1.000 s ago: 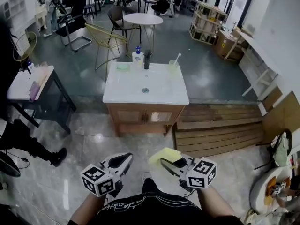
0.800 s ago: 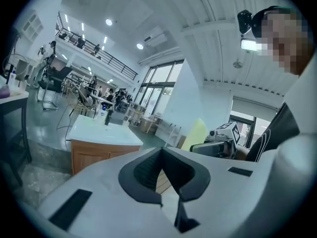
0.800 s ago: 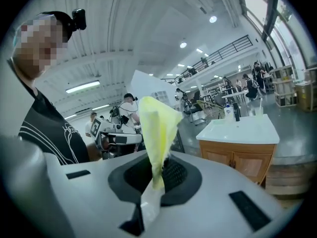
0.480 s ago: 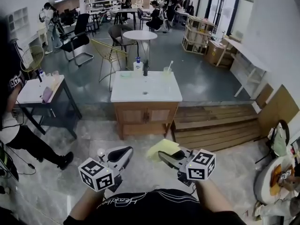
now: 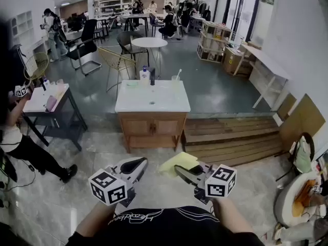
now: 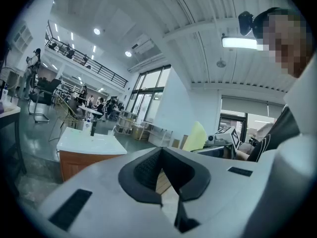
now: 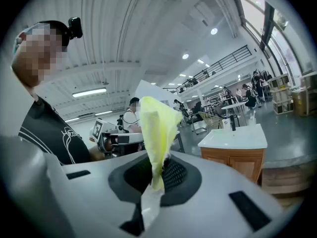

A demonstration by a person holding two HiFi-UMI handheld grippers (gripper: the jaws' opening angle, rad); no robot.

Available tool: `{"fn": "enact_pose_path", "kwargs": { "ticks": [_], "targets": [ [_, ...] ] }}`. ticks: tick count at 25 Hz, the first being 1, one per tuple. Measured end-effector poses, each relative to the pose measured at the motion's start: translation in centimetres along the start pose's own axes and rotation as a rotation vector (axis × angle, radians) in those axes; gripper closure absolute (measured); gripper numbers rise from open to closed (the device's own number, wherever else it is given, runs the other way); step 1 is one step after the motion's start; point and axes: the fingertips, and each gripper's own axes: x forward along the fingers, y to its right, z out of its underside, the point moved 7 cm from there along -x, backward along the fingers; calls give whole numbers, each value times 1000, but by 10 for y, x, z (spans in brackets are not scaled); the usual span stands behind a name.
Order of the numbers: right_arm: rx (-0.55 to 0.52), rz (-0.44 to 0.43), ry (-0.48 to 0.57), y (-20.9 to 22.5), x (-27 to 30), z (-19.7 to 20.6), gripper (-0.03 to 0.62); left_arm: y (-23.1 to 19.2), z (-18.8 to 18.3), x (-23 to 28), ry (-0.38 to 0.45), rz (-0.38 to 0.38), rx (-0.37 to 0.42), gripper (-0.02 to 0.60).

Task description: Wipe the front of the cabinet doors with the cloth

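Right gripper [image 5: 179,169]: jaws clamped on the yellow cloth [image 5: 178,162]
Left gripper [image 5: 141,163]: jaws together; nothing between
Cabinet doors [image 5: 152,126]: ahead; well apart from cloth
Step advice: close in first; lay cloth flat on door fronts; overlap strokes

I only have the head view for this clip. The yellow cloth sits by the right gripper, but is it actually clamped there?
Observer: Yes. In the right gripper view the yellow cloth is pinched between the fingers of the right gripper, with its free end standing upright.
Operator: And the left gripper, is anything in it?
Observer: No. The left gripper view shows the left gripper with its fingers together and nothing between them.
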Motion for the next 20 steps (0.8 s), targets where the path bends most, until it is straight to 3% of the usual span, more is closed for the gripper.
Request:
{"fn": "enact_pose_path", "kwargs": {
  "ticks": [7, 20],
  "targets": [
    [14, 12, 38, 14, -57, 10, 554, 51, 14, 30, -18, -5, 1, 575],
    [-4, -56, 87, -4, -104, 22, 554, 113, 28, 31, -21, -67, 27, 575]
  ]
}}
